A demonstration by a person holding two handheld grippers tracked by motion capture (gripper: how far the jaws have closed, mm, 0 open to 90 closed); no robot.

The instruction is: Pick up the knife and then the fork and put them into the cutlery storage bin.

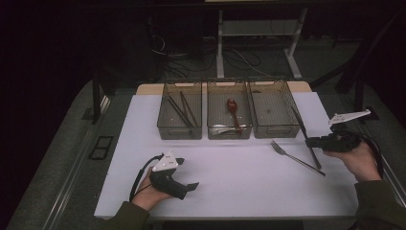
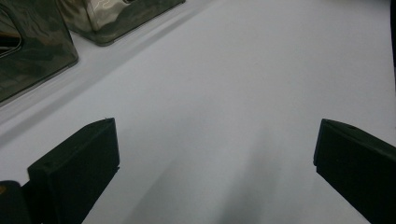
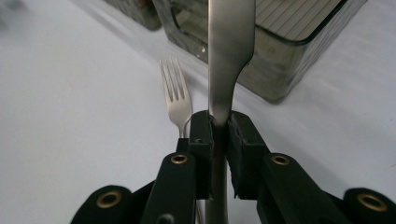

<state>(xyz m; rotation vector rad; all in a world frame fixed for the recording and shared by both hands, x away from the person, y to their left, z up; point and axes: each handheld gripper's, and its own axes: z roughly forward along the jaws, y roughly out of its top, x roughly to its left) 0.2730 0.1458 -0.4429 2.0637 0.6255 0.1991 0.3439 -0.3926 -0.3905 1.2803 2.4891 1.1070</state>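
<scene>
Right gripper (image 3: 219, 123) pinches steel knife (image 3: 229, 56), lifted at right, near right bin (image 1: 274, 115). Fork (image 1: 294, 157) flat beside. Left gripper (image 2: 215, 154) spread over bare white mat (image 1: 230, 182), near-left.

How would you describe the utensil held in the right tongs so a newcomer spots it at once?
Start at the three bins; go to the right bin. Just right of it, the right tongs clamp a knife. Unlike the fork lying flat beside it, it has a plain blade, no tines.
</scene>
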